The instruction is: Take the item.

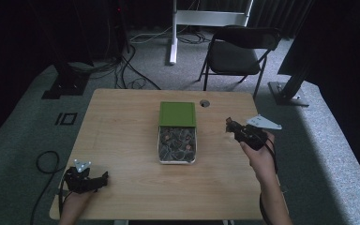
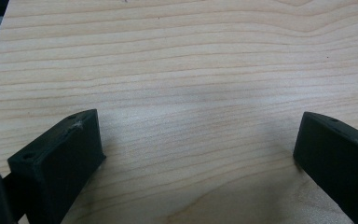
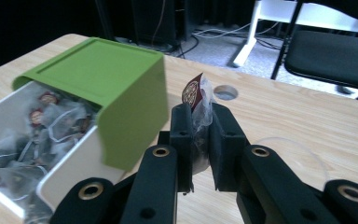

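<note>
Tea bag [image 3: 197, 100], lower half hidden, sits pinched by right gripper [image 3: 200, 126] fingers; left gripper [image 2: 196, 154] fingers wide.

A recording lab: black curtains [image 1: 37, 28], cables [image 1: 136, 70] across grey carpet [image 1: 337, 154], rig stands [image 1: 65, 84], folding chair [image 1: 239, 51], wooden bench [image 1: 122, 140].

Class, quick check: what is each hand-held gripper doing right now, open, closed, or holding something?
Left hand-held gripper: open, nothing between its jaws, over the bare table.
Right hand-held gripper: closed on a tea bag, beside the green-lidded box.
</note>
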A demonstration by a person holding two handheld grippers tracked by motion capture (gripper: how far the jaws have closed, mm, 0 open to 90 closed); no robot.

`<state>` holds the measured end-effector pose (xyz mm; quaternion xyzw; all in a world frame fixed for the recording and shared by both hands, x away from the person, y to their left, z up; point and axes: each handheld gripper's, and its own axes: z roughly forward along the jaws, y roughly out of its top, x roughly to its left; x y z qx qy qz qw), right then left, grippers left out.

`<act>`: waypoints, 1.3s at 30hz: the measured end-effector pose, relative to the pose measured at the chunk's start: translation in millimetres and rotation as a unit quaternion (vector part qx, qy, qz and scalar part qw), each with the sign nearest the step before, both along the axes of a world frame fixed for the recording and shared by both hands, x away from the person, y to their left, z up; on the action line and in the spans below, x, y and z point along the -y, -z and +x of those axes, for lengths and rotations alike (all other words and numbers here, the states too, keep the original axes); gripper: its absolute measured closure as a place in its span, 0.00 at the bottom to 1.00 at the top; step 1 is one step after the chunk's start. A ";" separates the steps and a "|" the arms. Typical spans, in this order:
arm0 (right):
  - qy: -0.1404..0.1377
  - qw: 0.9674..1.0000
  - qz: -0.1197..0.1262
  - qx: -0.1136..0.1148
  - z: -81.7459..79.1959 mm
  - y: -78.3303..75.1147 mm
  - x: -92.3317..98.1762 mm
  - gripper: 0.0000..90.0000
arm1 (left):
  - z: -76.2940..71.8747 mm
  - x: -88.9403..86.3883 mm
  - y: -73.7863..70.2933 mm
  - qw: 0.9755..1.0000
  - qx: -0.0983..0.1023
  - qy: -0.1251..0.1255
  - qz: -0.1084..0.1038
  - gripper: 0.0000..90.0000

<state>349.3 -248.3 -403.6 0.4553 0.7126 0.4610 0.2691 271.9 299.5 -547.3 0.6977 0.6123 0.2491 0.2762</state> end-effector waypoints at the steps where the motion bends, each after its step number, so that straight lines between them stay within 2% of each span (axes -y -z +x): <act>1: 0.003 1.000 0.000 -0.001 0.5 0.1 2.8 0.90 | 0.0 0.0 0.0 1.000 0.000 0.000 0.000 0.02; 7: 0.020 1.000 -0.002 -0.002 3.6 1.0 18.2 0.90 | 0.0 0.1 0.0 1.000 0.000 0.000 0.000 0.02; 11: 0.029 1.000 0.007 -0.003 5.4 2.4 28.0 0.90 | 0.0 0.1 0.0 1.000 0.000 0.000 0.000 0.02; 18: 0.043 0.999 0.001 -0.004 9.7 6.3 39.6 0.90 | -0.1 0.0 -0.1 1.000 0.000 0.000 0.000 0.02; 25: 0.054 0.999 0.002 -0.007 17.9 10.3 44.2 0.90 | 0.0 0.0 0.0 1.000 0.000 0.000 0.000 0.02; 27: 0.056 0.998 0.011 -0.005 21.4 11.7 45.3 0.90 | 0.0 0.0 -0.1 1.000 0.000 0.000 0.000 0.02; 35: 0.068 0.998 0.006 -0.010 31.6 17.1 47.5 0.90 | 0.0 0.0 0.0 1.000 0.000 0.000 0.000 0.02; 37: 0.068 0.998 0.013 -0.012 32.9 18.4 47.4 0.90 | 0.0 0.0 -0.1 1.000 -0.001 0.000 0.000 0.02; 39: 0.068 0.998 0.007 -0.013 33.9 19.7 46.1 0.90 | 0.0 0.0 0.0 1.000 0.000 0.000 0.000 0.02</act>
